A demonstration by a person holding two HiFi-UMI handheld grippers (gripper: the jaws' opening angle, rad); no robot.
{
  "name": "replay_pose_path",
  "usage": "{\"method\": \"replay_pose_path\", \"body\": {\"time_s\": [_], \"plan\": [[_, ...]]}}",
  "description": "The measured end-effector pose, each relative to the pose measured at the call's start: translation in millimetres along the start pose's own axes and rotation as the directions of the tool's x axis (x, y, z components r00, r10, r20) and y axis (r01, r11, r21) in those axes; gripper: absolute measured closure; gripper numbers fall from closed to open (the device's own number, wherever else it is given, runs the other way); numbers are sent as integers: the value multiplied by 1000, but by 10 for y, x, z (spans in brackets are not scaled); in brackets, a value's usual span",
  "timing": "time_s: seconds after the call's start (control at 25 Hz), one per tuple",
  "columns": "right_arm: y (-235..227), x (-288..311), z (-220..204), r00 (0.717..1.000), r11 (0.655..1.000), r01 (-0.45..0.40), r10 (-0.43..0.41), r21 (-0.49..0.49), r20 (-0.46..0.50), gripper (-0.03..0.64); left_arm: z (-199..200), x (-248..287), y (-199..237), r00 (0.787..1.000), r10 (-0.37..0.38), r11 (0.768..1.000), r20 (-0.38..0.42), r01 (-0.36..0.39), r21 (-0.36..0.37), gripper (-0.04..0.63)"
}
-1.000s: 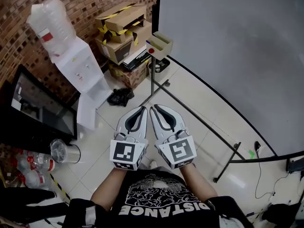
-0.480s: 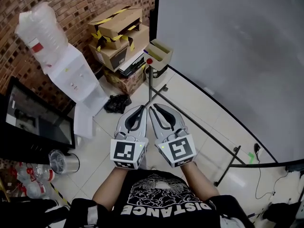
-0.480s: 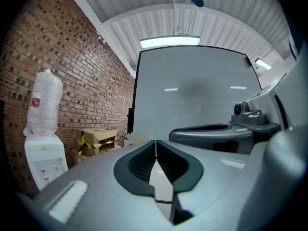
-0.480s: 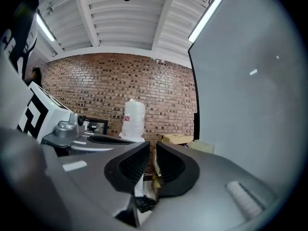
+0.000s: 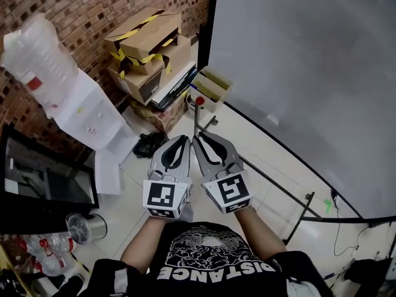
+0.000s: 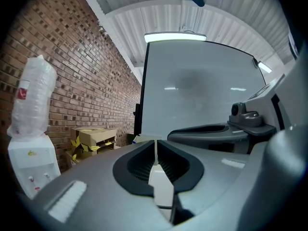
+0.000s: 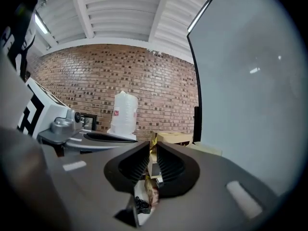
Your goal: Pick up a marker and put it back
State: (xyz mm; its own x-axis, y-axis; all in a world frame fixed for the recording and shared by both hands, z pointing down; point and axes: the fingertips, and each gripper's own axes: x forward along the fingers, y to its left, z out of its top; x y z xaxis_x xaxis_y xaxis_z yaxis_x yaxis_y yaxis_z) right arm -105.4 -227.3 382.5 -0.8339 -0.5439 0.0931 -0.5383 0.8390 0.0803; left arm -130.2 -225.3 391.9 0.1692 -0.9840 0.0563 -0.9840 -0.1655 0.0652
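Note:
My left gripper (image 5: 184,141) and right gripper (image 5: 197,139) are held side by side at chest height, tips nearly touching each other. Both are shut with nothing between the jaws; the left gripper (image 6: 155,146) and right gripper (image 7: 153,150) show the same in their own views. Just ahead of the tips, a pale tray (image 5: 216,86) hangs at the lower corner of a big whiteboard (image 5: 309,67). A small red-tipped thing (image 5: 198,101), perhaps a marker's cap, sits at the tray's near end. No other marker is plain to see.
Taped cardboard boxes (image 5: 145,45) are stacked against the brick wall. A water dispenser (image 5: 86,113) with an upturned bottle stands at the left, a dark screen (image 5: 43,184) below it. The whiteboard stand's legs (image 5: 291,193) cross the tiled floor. A black bag (image 5: 148,145) lies on the floor.
Both grippers, still shut and together, have come closer to the tray at the whiteboard's corner. The head view has swung, so the boxes and dispenser sit lower and further left.

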Motion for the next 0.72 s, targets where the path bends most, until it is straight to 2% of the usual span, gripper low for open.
{"method": "replay_pose_path", "body": {"time_s": [0.4,0.72], "plan": [[-376,756,44,996,997,74,-75,-27,-48,598,87,597,486,997,-77,997,-11,77,-17,574],[-685,1227,-133,980,989,111,-126,-101,-153,588,35,877,744,992,-119,992,-28,118,-30,574]]}}
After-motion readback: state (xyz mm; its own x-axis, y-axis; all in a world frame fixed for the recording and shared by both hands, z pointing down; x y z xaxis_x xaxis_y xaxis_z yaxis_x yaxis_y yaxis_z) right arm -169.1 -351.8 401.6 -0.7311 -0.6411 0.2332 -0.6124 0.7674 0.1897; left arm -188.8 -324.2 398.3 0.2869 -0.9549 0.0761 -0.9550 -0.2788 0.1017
